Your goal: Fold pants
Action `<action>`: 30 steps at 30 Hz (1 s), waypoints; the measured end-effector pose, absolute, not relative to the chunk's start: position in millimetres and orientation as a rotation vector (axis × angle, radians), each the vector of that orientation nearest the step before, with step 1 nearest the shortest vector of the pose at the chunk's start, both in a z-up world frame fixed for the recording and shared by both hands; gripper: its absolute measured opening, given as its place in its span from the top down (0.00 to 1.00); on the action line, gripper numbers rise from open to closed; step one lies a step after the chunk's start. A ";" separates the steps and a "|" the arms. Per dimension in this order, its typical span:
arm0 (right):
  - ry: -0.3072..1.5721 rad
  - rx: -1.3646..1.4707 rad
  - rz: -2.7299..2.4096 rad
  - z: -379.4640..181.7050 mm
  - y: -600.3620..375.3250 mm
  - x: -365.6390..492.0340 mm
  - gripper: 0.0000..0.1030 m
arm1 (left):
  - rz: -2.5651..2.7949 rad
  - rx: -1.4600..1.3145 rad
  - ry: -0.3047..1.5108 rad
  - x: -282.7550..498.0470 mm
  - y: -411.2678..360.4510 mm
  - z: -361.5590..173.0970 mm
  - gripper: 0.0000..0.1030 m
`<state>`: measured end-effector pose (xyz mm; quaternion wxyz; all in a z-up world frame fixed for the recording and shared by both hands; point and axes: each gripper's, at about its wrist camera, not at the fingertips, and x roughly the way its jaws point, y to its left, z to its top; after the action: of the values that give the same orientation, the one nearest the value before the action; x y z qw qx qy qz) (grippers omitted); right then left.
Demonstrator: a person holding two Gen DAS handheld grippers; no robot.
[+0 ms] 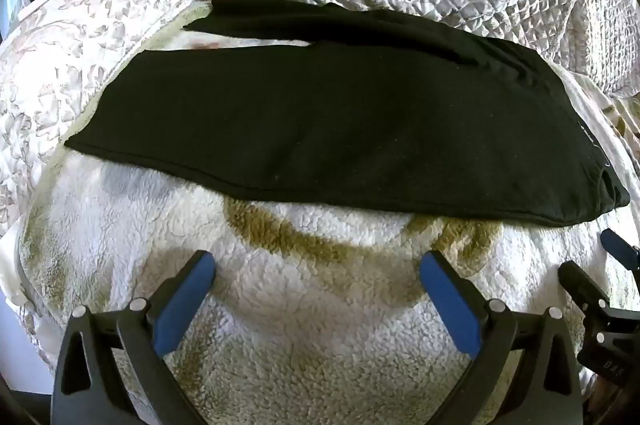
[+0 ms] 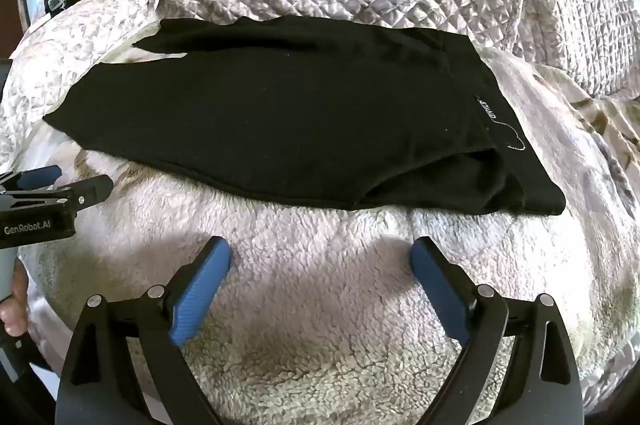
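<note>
Pants (image 2: 288,121) waistband lettering too small

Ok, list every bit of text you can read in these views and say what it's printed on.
"GenRobot.AI": white print on the black body of the left tongs.
White lettering and a stitched outline by the waistband of the black pants: too small to read.
White marks on the right tongs: unreadable.

Left gripper (image 1: 318,261) spread wide, blue fingers (image 1: 186,299) empty. Right gripper (image 2: 320,249) likewise agape, fingers (image 2: 438,285) holding nothing. Side by side, both pointing forward, level, hovering low.
</note>
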<state>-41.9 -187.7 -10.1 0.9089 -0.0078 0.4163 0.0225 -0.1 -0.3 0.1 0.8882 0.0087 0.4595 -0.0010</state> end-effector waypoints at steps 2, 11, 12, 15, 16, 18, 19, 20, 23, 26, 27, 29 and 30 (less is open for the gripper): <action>0.860 -0.018 0.044 -10.2 -187.6 -41.8 0.10 | -0.002 0.019 0.955 -0.1 -0.4 0.1 0.00; 0.859 -0.019 0.045 -10.6 -187.1 -41.5 0.10 | -0.012 0.023 0.956 0.1 -4.8 -2.4 0.00; 0.859 -0.020 0.045 -10.6 -187.0 -41.4 0.10 | -0.013 0.024 0.955 0.0 -5.7 -2.8 0.00; 0.860 -0.018 0.044 -10.6 -187.0 -41.3 0.10 | -0.020 0.020 0.954 0.0 -1.4 -0.8 0.00; 0.859 -0.018 0.044 -10.7 -186.9 -41.2 0.10 | -0.021 0.020 0.955 0.0 -1.4 -0.8 0.00; 0.860 -0.020 0.044 -10.6 -186.9 -41.2 0.10 | -0.023 0.022 0.953 -0.1 -0.9 -0.9 0.00; 0.860 -0.018 0.045 -10.8 -186.9 -41.1 0.10 | -0.023 0.022 0.952 -0.2 -0.6 -1.1 0.00; 0.860 -0.019 0.045 -10.7 -186.8 -41.1 0.10 | -0.023 0.023 0.952 -0.3 -0.7 -1.1 0.00; 0.860 -0.019 0.045 -10.8 -186.7 -41.0 0.09 | -0.024 0.024 0.951 -0.6 -0.6 -1.0 0.00; 0.861 -0.019 0.045 -10.8 -186.6 -41.0 0.09 | -0.025 0.026 0.947 -1.3 -0.6 -1.0 0.00; 0.861 -0.019 0.045 -10.9 -186.6 -41.0 0.09 | -0.026 0.027 0.947 -1.2 -0.7 -1.0 0.00; 0.861 -0.020 0.044 -10.9 -186.6 -40.9 0.09 | -0.026 0.027 0.948 -0.6 -0.7 -0.9 0.00; 0.861 -0.019 0.044 -10.9 -186.6 -40.9 0.09 | -0.026 0.027 0.949 -0.4 -0.6 -0.8 0.00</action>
<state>-40.9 -186.6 -10.9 0.9085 -0.0094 0.4172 0.0214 -0.4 -0.6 -0.8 0.8894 0.0131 0.4567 -0.0126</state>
